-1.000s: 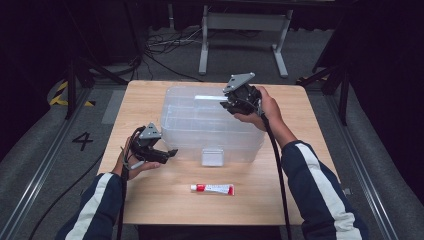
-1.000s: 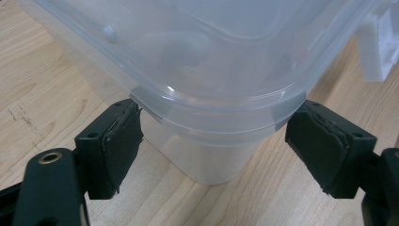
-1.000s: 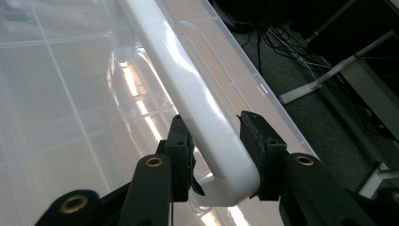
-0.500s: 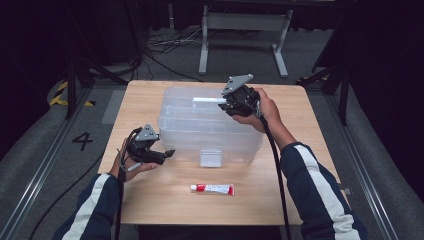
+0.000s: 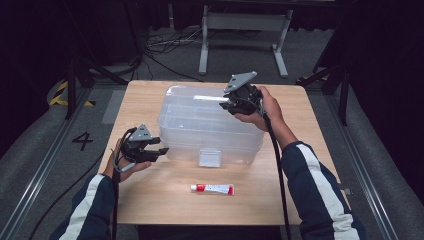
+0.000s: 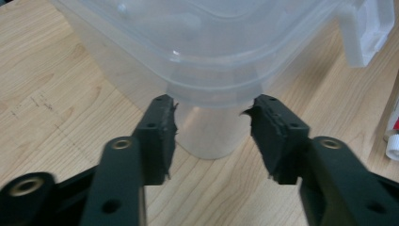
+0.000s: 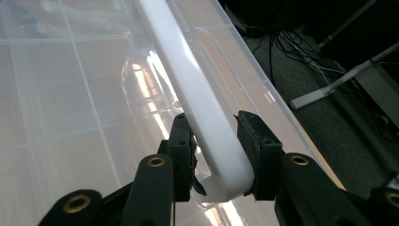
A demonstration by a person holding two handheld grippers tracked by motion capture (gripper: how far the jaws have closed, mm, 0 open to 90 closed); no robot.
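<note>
A clear plastic storage box (image 5: 210, 125) with a lid stands in the middle of the wooden table. My right gripper (image 5: 227, 105) is over its far right part, shut on the lid's white handle (image 7: 188, 80), which runs between the jaws (image 7: 216, 141). My left gripper (image 5: 162, 151) is open at table height by the box's front left corner (image 6: 211, 56), and that corner sits just beyond the fingertips (image 6: 211, 136), apart from them. A red and white tube (image 5: 212, 188) lies on the table in front of the box.
A white latch (image 5: 209, 157) hangs on the box's front wall. Bare table (image 5: 300, 200) runs along the front and right of the box. Beyond the far edge are cables and a metal stand (image 5: 240, 30) on the floor.
My left gripper has drawn back a little to the left, away from the box's corner. The right gripper stays shut on the handle in the same place.
</note>
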